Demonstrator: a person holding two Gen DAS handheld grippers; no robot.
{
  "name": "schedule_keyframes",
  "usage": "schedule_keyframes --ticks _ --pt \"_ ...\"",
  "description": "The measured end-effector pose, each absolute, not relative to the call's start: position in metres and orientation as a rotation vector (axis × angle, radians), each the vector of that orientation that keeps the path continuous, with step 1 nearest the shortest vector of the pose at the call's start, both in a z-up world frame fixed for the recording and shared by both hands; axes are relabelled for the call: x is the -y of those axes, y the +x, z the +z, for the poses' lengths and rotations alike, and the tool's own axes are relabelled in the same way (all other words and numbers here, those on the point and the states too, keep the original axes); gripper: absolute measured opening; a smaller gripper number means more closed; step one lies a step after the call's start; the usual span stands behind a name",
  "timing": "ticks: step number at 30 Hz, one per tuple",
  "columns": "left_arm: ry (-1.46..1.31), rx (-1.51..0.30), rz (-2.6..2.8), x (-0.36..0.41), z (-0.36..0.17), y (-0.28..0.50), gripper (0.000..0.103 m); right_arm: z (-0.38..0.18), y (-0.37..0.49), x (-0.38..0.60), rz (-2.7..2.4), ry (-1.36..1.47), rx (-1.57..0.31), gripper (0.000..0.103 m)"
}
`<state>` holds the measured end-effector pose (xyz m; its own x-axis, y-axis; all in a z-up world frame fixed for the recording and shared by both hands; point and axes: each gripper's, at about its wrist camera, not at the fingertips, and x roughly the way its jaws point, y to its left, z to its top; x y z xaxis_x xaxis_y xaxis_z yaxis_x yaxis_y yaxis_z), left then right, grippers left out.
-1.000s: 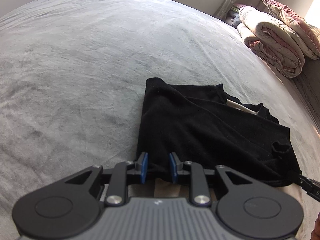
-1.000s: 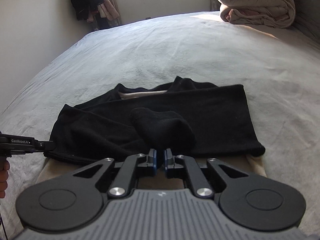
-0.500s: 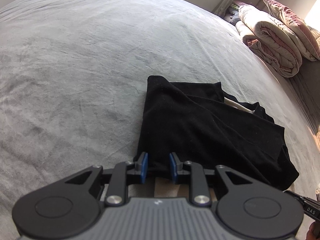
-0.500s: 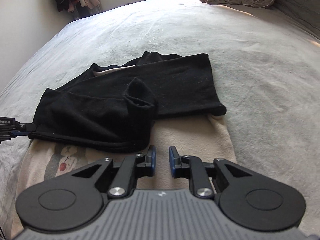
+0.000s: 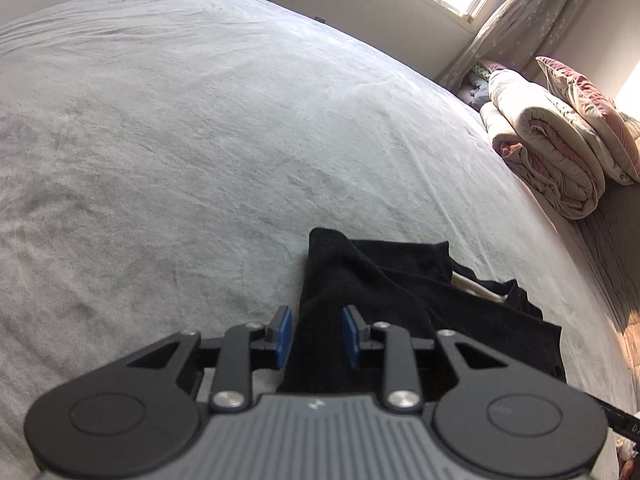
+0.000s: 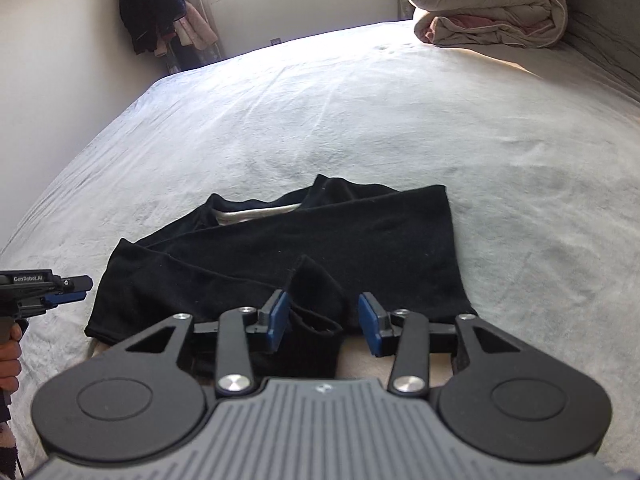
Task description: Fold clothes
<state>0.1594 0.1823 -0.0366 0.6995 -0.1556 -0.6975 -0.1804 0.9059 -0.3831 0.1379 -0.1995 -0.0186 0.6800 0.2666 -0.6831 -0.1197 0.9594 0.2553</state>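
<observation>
Black garment [image 6: 320, 240] half folded on bed [image 6: 360, 100]; right gripper [image 6: 323, 318] jaws opening, cuff loose between; left gripper [image 5: 316, 332] jaws opening, slightly parted, nothing pinched; edges best squared before next fold

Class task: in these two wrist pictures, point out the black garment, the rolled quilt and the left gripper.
black garment [image 6: 320, 240]: right wrist view, on its flat folded middle.
rolled quilt [image 6: 488, 4]: right wrist view, on the outer roll.
left gripper [image 5: 316, 338]: left wrist view, midway between its blue fingertips.

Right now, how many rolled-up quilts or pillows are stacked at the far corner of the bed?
2 visible: a rolled quilt on the bed's far right corner by the curtain, and a pillow leaning on top of it. More may be hidden behind them.
</observation>
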Motion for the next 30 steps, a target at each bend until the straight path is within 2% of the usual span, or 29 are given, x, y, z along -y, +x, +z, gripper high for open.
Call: schedule_keyframes --ticks 9,11,12,14,20,30 --pt "-0.528 -0.779 0.0 -0.192 -0.05 0.191 0.028 -0.042 0.167 0.191 0.172 0.108 -0.834 0.045" --pt "-0.573 -0.793 -0.015 -0.196 -0.056 0.201 0.028 -0.044 0.167 0.204 0.156 0.136 -0.835 0.044" --pt "-0.596 -0.799 -0.023 -0.197 -0.059 0.206 0.028 -0.045 0.167 0.21 0.148 0.151 -0.836 0.039" --pt "-0.644 -0.807 -0.044 -0.2 -0.065 0.211 0.028 -0.048 0.166 0.222 0.136 0.184 -0.845 0.037" --pt "-0.73 -0.814 -0.06 -0.205 -0.078 0.216 0.028 -0.058 0.165 0.245 0.206 0.361 -0.862 0.037" --pt "-0.753 -0.798 -0.049 -0.209 -0.078 0.217 0.028 -0.046 0.161 0.251 0.253 0.445 -0.822 0.038"
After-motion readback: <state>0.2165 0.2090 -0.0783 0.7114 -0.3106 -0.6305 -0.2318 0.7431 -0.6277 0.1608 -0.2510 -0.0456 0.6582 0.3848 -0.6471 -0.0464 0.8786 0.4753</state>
